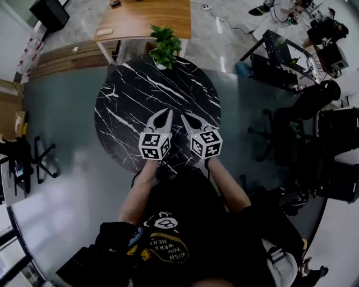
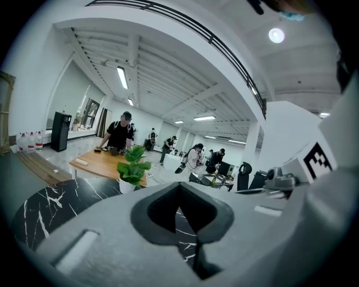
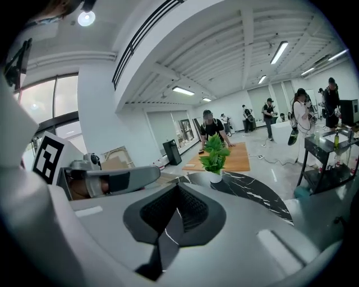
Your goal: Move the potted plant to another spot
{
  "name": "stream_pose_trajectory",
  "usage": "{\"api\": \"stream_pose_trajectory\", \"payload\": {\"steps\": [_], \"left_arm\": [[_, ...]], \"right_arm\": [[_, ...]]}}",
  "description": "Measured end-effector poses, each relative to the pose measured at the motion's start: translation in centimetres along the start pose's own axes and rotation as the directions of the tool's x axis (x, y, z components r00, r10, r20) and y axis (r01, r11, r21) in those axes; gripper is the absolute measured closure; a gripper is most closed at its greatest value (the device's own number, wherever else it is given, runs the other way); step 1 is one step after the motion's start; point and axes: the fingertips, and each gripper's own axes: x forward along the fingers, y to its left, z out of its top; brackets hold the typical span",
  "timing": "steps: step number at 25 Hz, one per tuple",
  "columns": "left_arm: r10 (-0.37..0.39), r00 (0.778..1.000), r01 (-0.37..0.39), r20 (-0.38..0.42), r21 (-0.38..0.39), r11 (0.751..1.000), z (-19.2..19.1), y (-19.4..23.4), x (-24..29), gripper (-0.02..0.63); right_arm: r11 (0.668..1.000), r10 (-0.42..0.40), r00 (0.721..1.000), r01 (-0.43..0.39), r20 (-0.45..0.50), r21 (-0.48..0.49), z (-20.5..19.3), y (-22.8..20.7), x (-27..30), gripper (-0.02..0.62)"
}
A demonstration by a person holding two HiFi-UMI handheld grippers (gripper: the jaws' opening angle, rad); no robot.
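The potted plant, green leaves in a small white pot, stands at the far edge of a round black marble table. It also shows in the left gripper view and the right gripper view, well ahead of both grippers. My left gripper and right gripper hover side by side over the near half of the table, tips pointing toward the plant. Both are shut and empty, jaw tips meeting in the left gripper view and the right gripper view.
A wooden table stands just behind the plant. Black desks and an office chair fill the right side; a black stool is at the left. Several people stand farther back in the room.
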Motion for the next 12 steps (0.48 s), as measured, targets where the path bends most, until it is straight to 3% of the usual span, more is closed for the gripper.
{"api": "stream_pose_trajectory", "payload": {"steps": [7,12], "left_arm": [[0.07,0.998,-0.07,0.007,0.002,0.998,-3.1,4.5,7.9,0.601],[0.115,0.993,-0.115,-0.025,0.011,0.993,-5.7,11.0,13.2,0.601]], "right_arm": [[0.997,0.07,0.998,-0.07,-0.003,-0.011,-1.2,-6.8,7.8,0.594],[0.998,0.062,0.997,-0.06,0.039,-0.03,-1.8,-10.6,16.2,0.592]]}}
